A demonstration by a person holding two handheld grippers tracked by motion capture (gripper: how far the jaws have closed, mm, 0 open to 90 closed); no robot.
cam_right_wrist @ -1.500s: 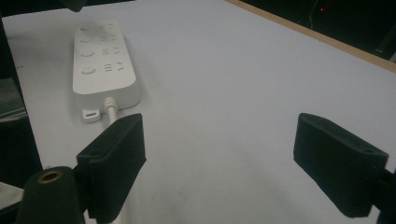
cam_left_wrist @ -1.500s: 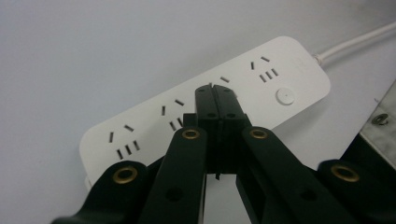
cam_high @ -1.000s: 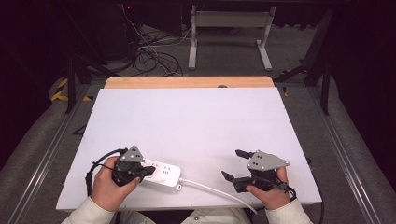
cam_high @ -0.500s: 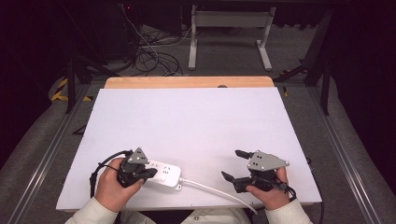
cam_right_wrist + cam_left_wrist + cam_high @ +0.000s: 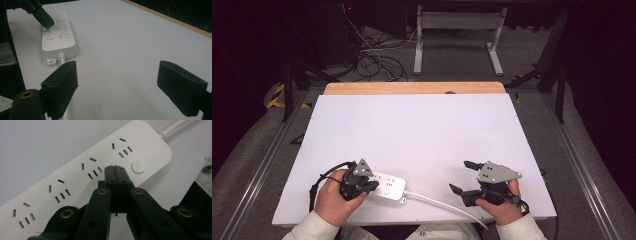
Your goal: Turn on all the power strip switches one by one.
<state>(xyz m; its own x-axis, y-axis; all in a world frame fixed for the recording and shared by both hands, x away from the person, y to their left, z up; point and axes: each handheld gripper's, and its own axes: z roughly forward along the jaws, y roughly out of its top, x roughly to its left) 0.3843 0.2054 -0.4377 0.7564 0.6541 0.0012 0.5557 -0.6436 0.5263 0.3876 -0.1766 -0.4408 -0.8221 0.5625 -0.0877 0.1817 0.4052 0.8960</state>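
Observation:
A white power strip (image 5: 391, 187) lies near the table's front edge, left of centre, with its white cable (image 5: 437, 202) running off to the right. My left gripper (image 5: 372, 185) is shut with nothing between its jaws. In the left gripper view its joined tips (image 5: 115, 168) press down at the strip (image 5: 150, 147) beside the round button (image 5: 138, 167). The right gripper view shows the strip (image 5: 58, 41) far off, with the left gripper (image 5: 47, 25) pointing down at it. My right gripper (image 5: 462, 176) rests at the front right, open and empty (image 5: 122, 80).
A white sheet (image 5: 422, 130) covers the table, and a wooden strip (image 5: 412, 88) shows along its far edge. Beyond the table are floor cables (image 5: 372, 60) and a metal stand (image 5: 457, 40). The strip's cable (image 5: 62, 58) passes close under my right gripper's left jaw.
My left gripper has shifted slightly to the right along the power strip, towards its button. The right gripper has stayed where it was, still open.

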